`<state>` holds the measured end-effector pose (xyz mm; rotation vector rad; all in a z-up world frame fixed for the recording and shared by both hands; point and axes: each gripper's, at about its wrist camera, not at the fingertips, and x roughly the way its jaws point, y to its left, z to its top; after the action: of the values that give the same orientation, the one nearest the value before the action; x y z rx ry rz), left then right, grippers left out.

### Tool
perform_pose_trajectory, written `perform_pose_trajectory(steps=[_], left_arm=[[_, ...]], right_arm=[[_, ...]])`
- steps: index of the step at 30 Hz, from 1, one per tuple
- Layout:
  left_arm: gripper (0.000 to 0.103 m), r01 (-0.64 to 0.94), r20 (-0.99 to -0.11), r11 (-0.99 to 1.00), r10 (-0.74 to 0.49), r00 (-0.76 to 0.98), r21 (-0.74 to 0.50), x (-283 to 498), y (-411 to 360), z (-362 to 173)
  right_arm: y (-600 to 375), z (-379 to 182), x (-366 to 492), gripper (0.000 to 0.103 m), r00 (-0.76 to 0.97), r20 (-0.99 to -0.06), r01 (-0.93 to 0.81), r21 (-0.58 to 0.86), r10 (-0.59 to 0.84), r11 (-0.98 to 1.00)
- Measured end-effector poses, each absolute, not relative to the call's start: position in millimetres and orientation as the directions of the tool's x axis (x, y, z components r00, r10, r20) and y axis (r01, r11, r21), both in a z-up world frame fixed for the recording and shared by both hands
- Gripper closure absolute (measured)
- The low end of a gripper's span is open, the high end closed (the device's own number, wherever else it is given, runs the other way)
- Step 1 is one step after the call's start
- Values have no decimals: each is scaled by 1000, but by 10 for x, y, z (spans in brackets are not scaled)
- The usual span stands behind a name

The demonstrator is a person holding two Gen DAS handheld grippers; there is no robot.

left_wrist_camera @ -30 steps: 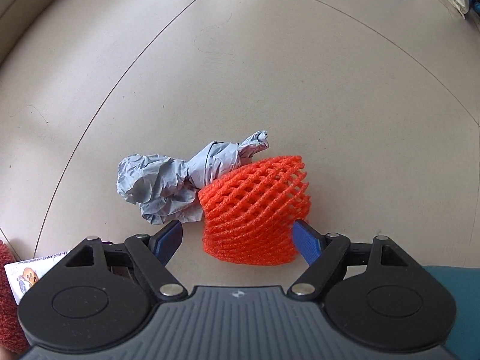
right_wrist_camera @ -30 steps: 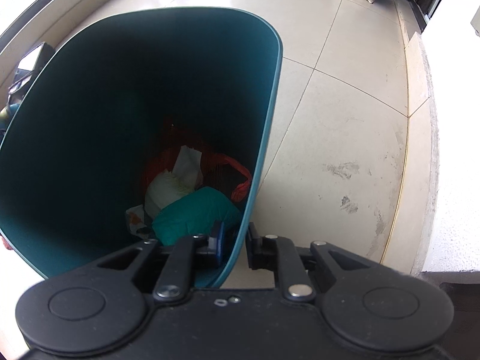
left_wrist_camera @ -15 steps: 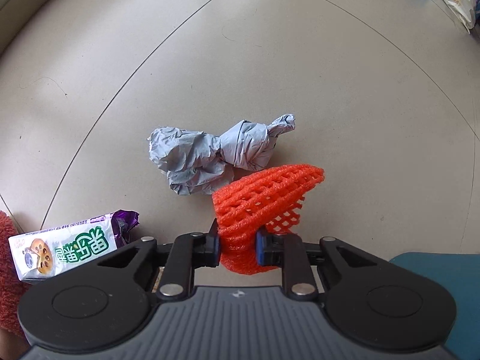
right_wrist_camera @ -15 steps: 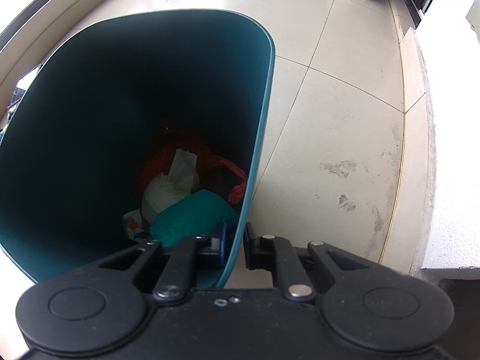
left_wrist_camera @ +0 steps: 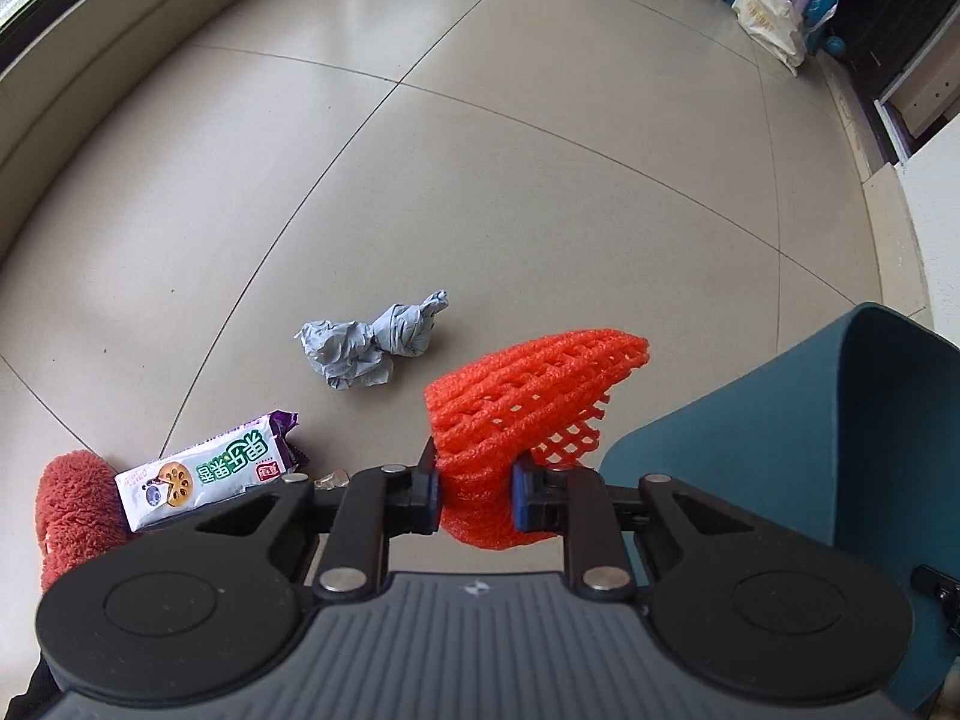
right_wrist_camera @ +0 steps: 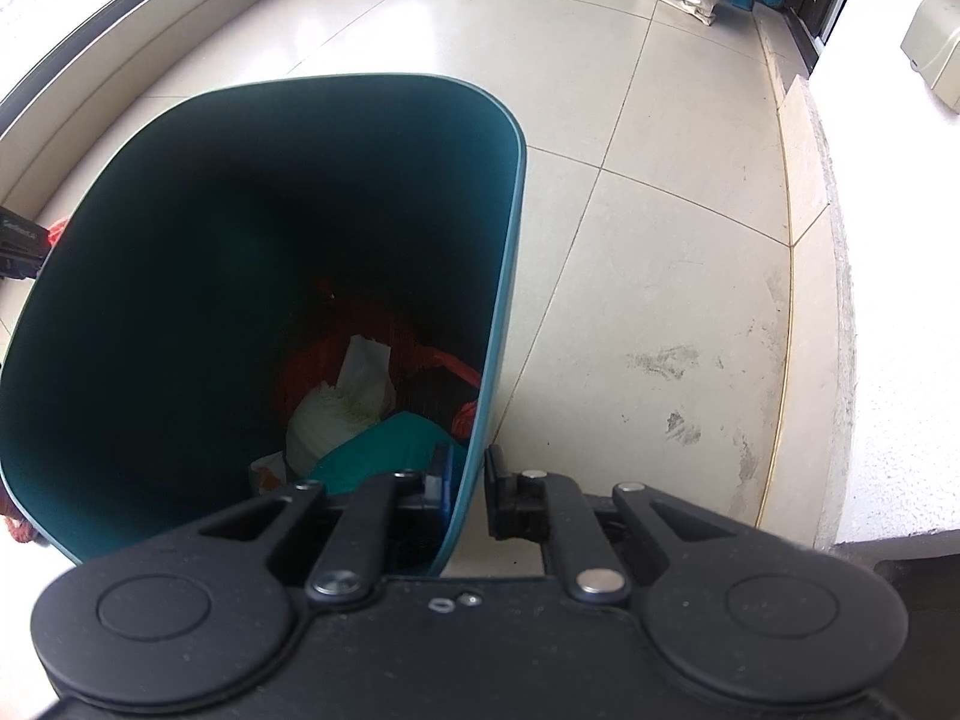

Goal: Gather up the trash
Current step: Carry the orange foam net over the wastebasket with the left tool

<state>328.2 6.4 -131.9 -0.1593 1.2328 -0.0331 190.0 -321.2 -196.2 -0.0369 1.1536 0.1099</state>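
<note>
The left gripper [left_wrist_camera: 474, 495] jaws are clamping the orange foam net [left_wrist_camera: 516, 414], squashing its soft, light mesh at the near end; the right gripper [right_wrist_camera: 467, 495] jaws are pinching the teal bin [right_wrist_camera: 510, 228] rim, steadying it

An orange foam net [left_wrist_camera: 516, 414], a soft open-mesh sleeve, is pinched at its lower end and flattened there; its free end is flared upward and to the right, just beside the rim of the teal bin [left_wrist_camera: 840, 420]. The bin [right_wrist_camera: 504, 276] is a rounded-rectangular plastic tub, tilted, its wall clamped at the near rim. White paper, red plastic and a teal bundle are seen at its bottom. A crumpled grey wrapper [left_wrist_camera: 372, 345] is lying on the floor, left of the net and apart from it. A snack packet [left_wrist_camera: 210, 471], white with green print, is lying flat further left.
</note>
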Motion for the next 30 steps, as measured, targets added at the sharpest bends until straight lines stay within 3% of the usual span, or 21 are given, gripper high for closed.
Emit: perform_pose_trajectory(steps=[6, 12, 30], left_arm=[[83, 44, -894, 985, -171, 414, -168, 2977, -332, -672], [83, 179, -874, 967, -242, 422, -181, 2778, -834, -431], [83, 337, -963, 938, -164, 214, -85, 2742, -1984, -1359]], right_arm=[[-3170, -1894, 1834, 94, 429, -902, -104, 11, 55, 995], [-3203, -1828, 1749, 94, 451, -890, -95, 21, 62, 995], [-3213, -1788, 1747, 93, 461, -885, -120, 21, 74, 993]])
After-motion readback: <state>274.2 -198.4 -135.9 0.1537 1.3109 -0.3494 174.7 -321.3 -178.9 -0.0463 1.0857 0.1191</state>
